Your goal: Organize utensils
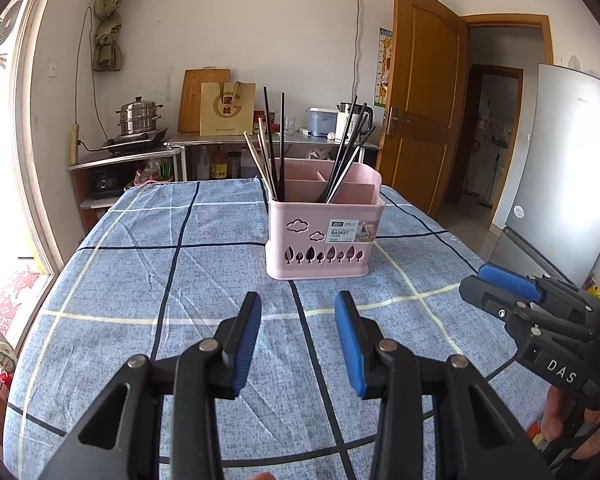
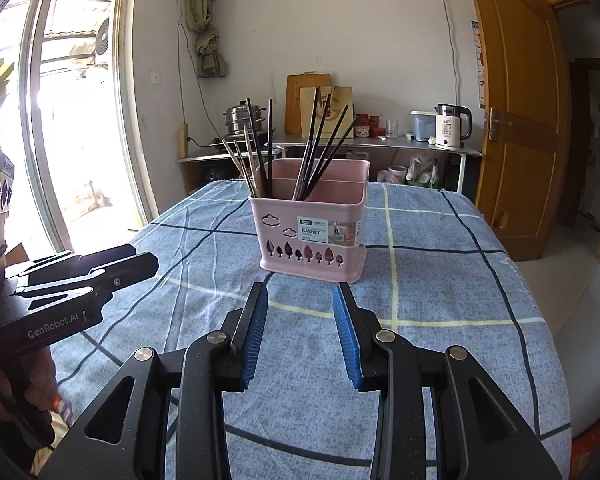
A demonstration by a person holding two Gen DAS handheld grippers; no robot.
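On a bench [image 1: 112,280] with a blue checked cloth, the pink basket [image 1: 320,236] of chopsticks [image 1: 276,148] stands ahead of both empty, open hand-held grippers: left hand-held gripper [image 1: 298,304], right hand-held gripper [image 2: 300,294].

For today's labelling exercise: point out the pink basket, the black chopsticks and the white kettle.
pink basket [image 1: 300,246]: left wrist view, front wall.
black chopsticks [image 2: 326,152]: right wrist view, shafts above the rim.
white kettle [image 2: 449,130]: right wrist view, body.

A table [image 1: 140,280] covered with a blue-grey cloth crossed by dark and pale lines carries a single pink plastic utensil basket [image 1: 320,236], which stands upright near the middle, towards the far edge, with chopsticks [image 1: 274,148] standing in its compartments.
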